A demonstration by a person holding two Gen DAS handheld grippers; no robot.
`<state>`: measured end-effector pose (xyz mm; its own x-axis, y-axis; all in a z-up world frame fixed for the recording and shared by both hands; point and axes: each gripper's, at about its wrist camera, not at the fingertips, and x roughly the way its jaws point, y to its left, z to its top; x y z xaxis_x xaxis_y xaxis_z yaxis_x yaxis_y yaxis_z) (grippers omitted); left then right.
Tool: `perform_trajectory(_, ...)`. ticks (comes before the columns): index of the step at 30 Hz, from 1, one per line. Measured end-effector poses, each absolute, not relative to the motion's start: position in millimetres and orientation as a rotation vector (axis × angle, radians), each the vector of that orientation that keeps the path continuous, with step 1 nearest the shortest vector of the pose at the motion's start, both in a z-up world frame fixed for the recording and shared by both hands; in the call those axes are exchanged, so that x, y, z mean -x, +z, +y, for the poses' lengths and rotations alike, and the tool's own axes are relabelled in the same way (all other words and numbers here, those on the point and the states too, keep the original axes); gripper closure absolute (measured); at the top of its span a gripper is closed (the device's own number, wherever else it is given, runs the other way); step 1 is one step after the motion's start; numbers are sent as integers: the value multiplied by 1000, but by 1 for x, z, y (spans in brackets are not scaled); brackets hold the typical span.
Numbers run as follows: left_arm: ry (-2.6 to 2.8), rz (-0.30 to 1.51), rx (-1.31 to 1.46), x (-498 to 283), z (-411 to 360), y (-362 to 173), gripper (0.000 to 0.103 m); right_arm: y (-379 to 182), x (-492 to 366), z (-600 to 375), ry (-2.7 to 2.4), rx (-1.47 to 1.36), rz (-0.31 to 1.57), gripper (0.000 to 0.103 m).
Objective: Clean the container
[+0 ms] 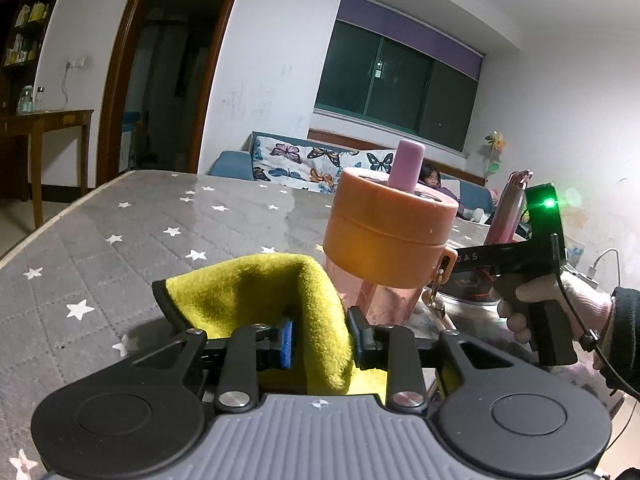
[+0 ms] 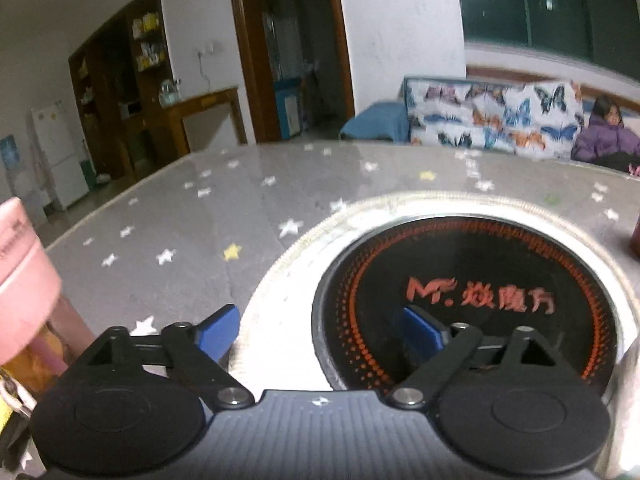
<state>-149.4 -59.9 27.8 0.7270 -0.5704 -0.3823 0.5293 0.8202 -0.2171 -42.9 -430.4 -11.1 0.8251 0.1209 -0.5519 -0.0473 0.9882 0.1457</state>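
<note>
A pink see-through cup (image 1: 384, 240) with an orange-pink lid and a pink spout stands upright on the star-patterned table, just ahead of my left gripper (image 1: 322, 336). That gripper is shut on a folded yellow-green cloth (image 1: 256, 292), whose edge lies against the cup's lower left side. In the right wrist view the same cup (image 2: 20, 280) shows at the far left edge. My right gripper (image 2: 320, 332) is open with nothing between its blue pads (image 2: 218, 332), and it hovers over a round hob. A gloved hand (image 1: 532, 296) holds it to the right of the cup.
A built-in hob (image 2: 480, 300) with black glass and red lettering sits in the grey table (image 1: 140, 240). A slim pink object (image 1: 508, 216) stands behind the cup. A white cable (image 1: 600, 264) lies at the far right. Beyond the table, a person (image 2: 604, 136) sits on a butterfly-print sofa (image 2: 480, 112).
</note>
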Motion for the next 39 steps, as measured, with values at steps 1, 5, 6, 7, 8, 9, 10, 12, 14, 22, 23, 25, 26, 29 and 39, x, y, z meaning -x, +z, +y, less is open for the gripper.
perform_trajectory(1,-609,454,97,149,-60,27,72,-11,42,-431,89,-133,598,8)
perform_trajectory(5,-614,458,103,149,-58,24,72,-14,39,-431,85,-125,622,0)
perform_trajectory(6,-615,459,104,149,-57,24,72,-15,39,-430,83,-119,627,0)
perform_trajectory(7,-615,459,105,149,-57,23,72,-16,39,-430,80,-113,632,0)
perform_trajectory(8,-616,460,107,149,-57,23,71,-17,39,-429,78,-108,637,0)
perform_trajectory(9,-614,460,108,150,-57,22,70,-18,39,-428,76,-102,642,0)
perform_trajectory(10,-614,461,109,150,-57,23,70,-19,39,-427,73,-96,646,0)
perform_trajectory(12,-614,462,112,151,-58,23,70,-21,39,-425,69,-85,656,0)
perform_trajectory(14,-615,463,111,151,-58,23,70,-23,38,-424,64,-73,666,0)
perform_trajectory(22,-616,466,114,152,-58,26,70,-11,19,-418,55,-46,691,0)
perform_trajectory(23,-617,466,116,152,-59,26,70,-11,19,-418,55,-45,691,0)
perform_trajectory(25,-618,466,121,153,-59,26,70,-10,19,-419,55,-45,691,0)
perform_trajectory(26,-619,465,124,153,-60,26,70,-10,19,-419,55,-45,691,0)
perform_trajectory(29,-624,464,131,153,-60,26,69,-10,19,-419,55,-44,691,0)
perform_trajectory(39,-626,462,133,153,-68,24,69,-11,17,-421,56,-43,690,0)
